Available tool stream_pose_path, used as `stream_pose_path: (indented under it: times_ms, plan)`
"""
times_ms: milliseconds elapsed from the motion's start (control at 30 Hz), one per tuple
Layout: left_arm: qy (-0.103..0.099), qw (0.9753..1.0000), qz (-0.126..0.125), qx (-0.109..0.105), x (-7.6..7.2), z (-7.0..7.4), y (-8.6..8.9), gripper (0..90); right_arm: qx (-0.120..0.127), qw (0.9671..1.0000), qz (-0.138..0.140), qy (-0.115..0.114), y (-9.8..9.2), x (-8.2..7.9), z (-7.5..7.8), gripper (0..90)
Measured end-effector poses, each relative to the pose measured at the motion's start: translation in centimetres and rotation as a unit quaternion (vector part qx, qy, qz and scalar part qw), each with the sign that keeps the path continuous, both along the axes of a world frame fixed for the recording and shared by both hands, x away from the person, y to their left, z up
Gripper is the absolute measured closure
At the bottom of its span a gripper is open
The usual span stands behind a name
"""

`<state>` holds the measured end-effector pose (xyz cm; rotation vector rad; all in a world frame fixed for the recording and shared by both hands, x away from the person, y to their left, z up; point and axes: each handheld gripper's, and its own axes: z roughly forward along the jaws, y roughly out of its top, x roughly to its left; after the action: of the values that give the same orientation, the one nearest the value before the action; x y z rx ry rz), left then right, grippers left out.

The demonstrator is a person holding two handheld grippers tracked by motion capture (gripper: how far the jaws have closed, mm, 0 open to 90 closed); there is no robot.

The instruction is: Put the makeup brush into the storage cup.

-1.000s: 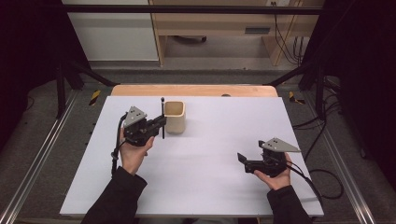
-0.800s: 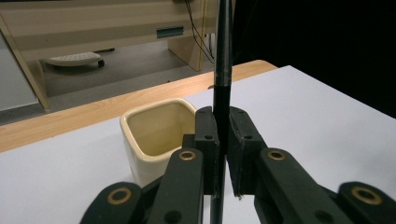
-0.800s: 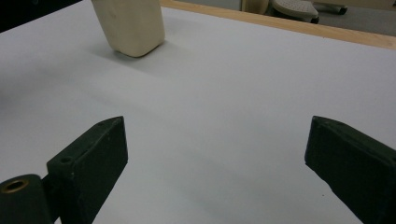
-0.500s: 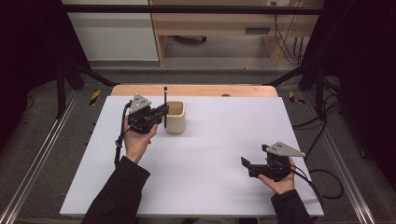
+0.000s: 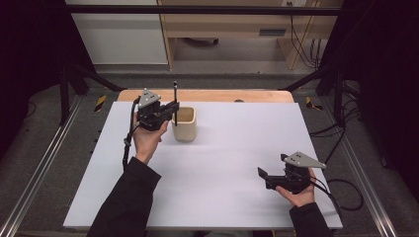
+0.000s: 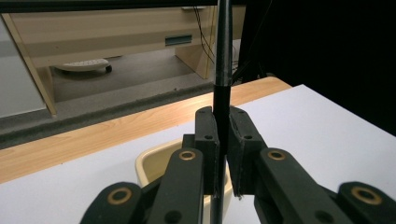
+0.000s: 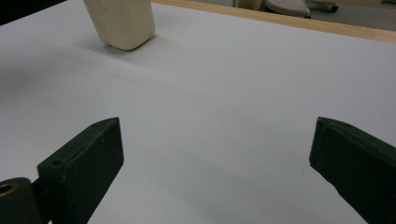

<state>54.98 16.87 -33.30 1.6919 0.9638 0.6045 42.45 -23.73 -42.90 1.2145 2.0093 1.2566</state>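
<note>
Your left tongs (image 5: 170,109) pinch a thin black rod (image 5: 175,101), pressed together on it about midway along its length. The rod stands upright, its top end above the tongs and its lower end going down behind the near rim of the cup (image 5: 185,124). In the left gripper view the rod (image 6: 222,70) runs straight up between the two pads, and its lower part passes in front of the cup's (image 6: 154,163) open mouth; whether the tip sits inside the cup or just over the rim is hard to tell from these angles.

The cup is a small cream-coloured one with rounded corners, standing upright on the white worktop (image 5: 222,163) toward the far left side, near the wooden strip along the far edge. Your left hand (image 5: 146,140) holds the gripper just beside the cup, on its left.

Your right tongs (image 5: 262,174) are spread wide, with nothing between them. They hover low over the worktop at the near right, well apart from the cup, and point left across the white surface. In the right gripper view the two black pads stand far apart at the bottom corners, the bare worktop (image 7: 224,107) lies between them, and the cup (image 7: 122,21) shows at the top left.
</note>
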Motion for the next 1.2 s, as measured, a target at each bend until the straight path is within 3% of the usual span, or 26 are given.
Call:
stream_pose_path:
  times_ms: [633,1200]
  plan:
    - [-0.001,0.9996,0.024,0.015,2.7,0.3,-1.1,83.5,0.000,1.0000,-0.001,-0.003,-0.2,0.2,0.1,4.1]
    - [0.005,0.9991,0.040,0.012,4.8,-1.1,-0.7,83.4,0.002,1.0000,0.001,-0.002,-0.1,0.2,0.0,4.0]
